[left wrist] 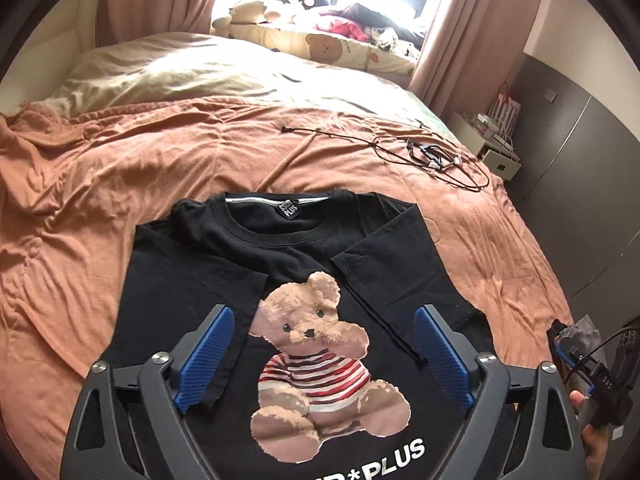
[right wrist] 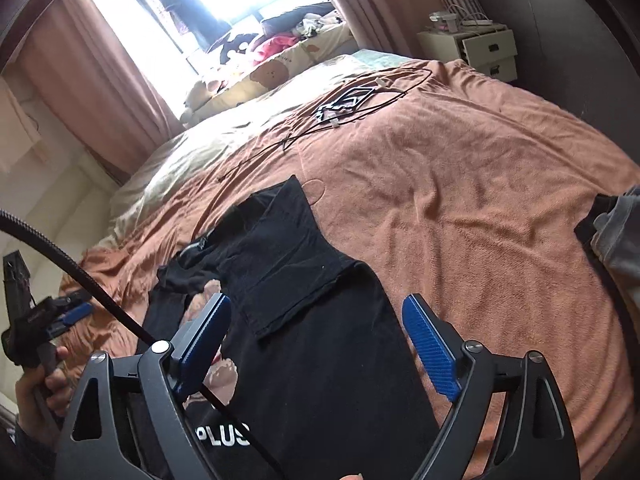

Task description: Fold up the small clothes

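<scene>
A black T-shirt (left wrist: 288, 248) with a teddy-bear print (left wrist: 316, 364) lies front-up on the orange blanket (left wrist: 100, 184), both side edges and sleeves folded inward. My left gripper (left wrist: 322, 320) is open above the bear print, holding nothing. In the right wrist view the same shirt (right wrist: 320, 352) shows from its right side, with the folded-in sleeve (right wrist: 280, 264) on top. My right gripper (right wrist: 316, 312) is open over the shirt's right part, holding nothing. The left gripper (right wrist: 70, 314) and the hand that holds it show at the left edge of that view.
Tangled black cables with a small device (left wrist: 428, 154) lie on the blanket beyond the shirt. Plush toys and pillows (left wrist: 304, 12) sit by the window. A white drawer unit (left wrist: 500, 152) stands right of the bed. A grey garment (right wrist: 620, 232) lies at the right edge.
</scene>
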Demonstrator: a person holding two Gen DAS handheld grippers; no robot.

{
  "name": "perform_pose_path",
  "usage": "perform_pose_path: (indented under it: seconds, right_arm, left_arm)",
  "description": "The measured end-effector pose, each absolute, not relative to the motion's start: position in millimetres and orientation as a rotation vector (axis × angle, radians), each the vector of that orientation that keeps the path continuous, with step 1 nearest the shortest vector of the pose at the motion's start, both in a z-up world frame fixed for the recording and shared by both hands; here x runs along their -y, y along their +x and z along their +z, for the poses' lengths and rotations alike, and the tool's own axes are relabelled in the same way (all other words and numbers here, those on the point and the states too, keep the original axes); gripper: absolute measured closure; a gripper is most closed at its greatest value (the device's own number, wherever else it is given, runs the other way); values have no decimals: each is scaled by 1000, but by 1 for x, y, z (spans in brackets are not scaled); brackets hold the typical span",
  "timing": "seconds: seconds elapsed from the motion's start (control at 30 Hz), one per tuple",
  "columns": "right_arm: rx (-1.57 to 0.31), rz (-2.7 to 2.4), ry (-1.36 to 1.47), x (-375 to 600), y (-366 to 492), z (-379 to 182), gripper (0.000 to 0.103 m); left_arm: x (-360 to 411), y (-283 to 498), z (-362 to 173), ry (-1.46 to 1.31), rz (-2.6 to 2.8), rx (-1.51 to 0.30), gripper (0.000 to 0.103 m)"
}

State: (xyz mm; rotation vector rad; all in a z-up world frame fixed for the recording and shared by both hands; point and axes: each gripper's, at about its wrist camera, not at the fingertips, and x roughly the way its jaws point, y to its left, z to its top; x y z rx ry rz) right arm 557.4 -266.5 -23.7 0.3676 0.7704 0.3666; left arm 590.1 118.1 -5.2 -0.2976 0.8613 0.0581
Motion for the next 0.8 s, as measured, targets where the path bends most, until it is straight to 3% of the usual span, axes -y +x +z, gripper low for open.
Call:
perform_pose_path:
  seconds: [0.1,0.27,0.8]
  right_arm:
    - [-753,387,308,256,537,1,15]
    - [-723,394,253,249,506,34,1]
    - [-702,437,106,239,414,76,0]
  left_arm:
    - [-125,566,11,-282,62,-825,0]
    - [-141,528,30,-305,67,-798,0]
    - [-189,402,60,-358,106,-692,0]
